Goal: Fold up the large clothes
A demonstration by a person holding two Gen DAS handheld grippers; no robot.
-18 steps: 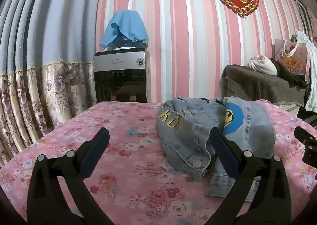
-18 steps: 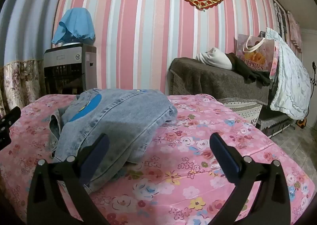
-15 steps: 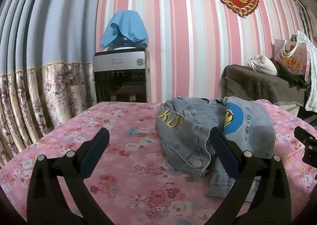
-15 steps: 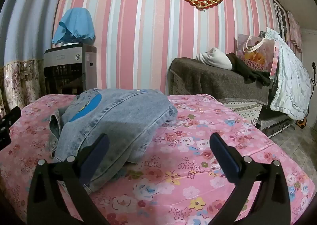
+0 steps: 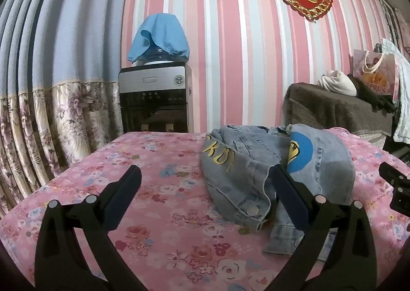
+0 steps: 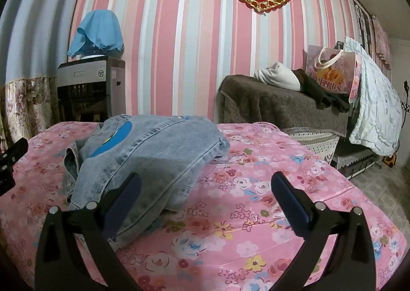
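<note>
Pink-and-white striped wallpaper [image 5: 225,47] backs the room, with a flowered curtain [image 5: 51,116] at the far left and a water dispenser [image 5: 155,96] under a blue cloth beside it. Below them a pink floral bedspread [image 5: 153,188] covers the surface I work over. My left gripper [image 5: 205,180] hovers above it with its jaws spread wide and nothing between them. Just to its right lies the denim jacket [image 5: 256,170], crumpled in a heap with yellow lettering and a blue round patch showing, 1 metal button near the closest hem. My right gripper [image 6: 205,183] hangs over the jacket's near edge, released too, grasping nothing. Farther right, a brown-covered bench [image 6: 282,106] carries a gift bag [image 6: 330,70]. I judge the folding has not begun: the jacket must be spread flat first, then sleeves and body folded.
</note>
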